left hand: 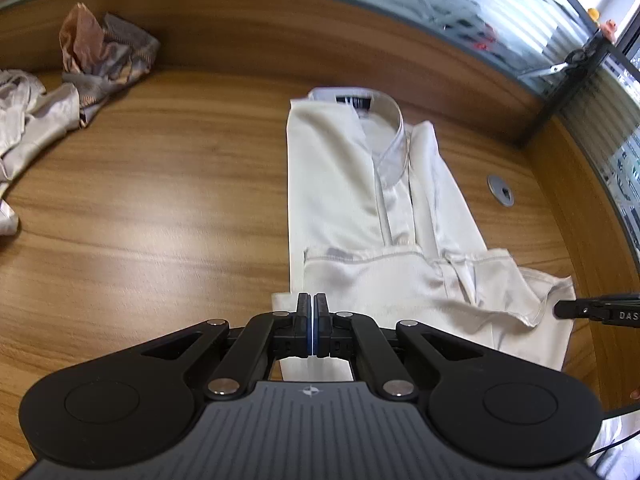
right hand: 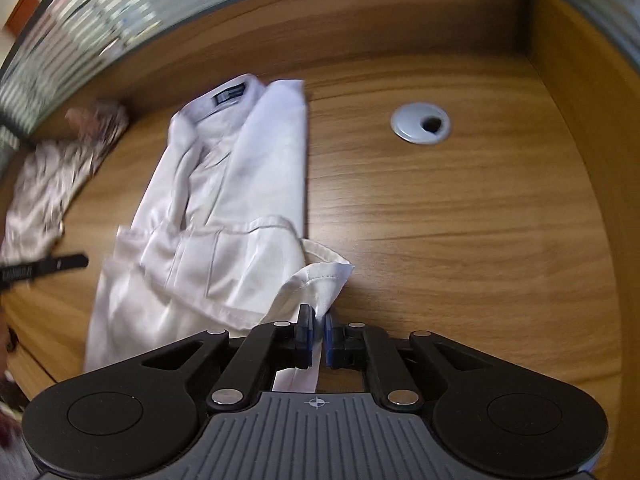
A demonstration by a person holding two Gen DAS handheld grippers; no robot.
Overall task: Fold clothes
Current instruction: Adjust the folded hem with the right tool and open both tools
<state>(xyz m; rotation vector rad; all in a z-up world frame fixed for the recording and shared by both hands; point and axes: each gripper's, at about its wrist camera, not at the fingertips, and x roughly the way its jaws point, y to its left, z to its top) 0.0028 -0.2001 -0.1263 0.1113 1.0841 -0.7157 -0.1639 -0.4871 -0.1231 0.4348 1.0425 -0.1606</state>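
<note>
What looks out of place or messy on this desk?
The white shirt is only half folded: its bottom right corner flares out, rumpled, past the neat edge. A crumpled heap of other clothes lies at the far left of the desk. Nothing looks spilled or damaged.

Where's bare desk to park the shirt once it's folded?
Widest bare wood lies between the white shirt and the crumpled clothes at the far left. Another patch sits right of the shirt, around the grey cable port. The near edge is crowded: both tools, left tool and right tool, are at the shirt's hem.
</note>
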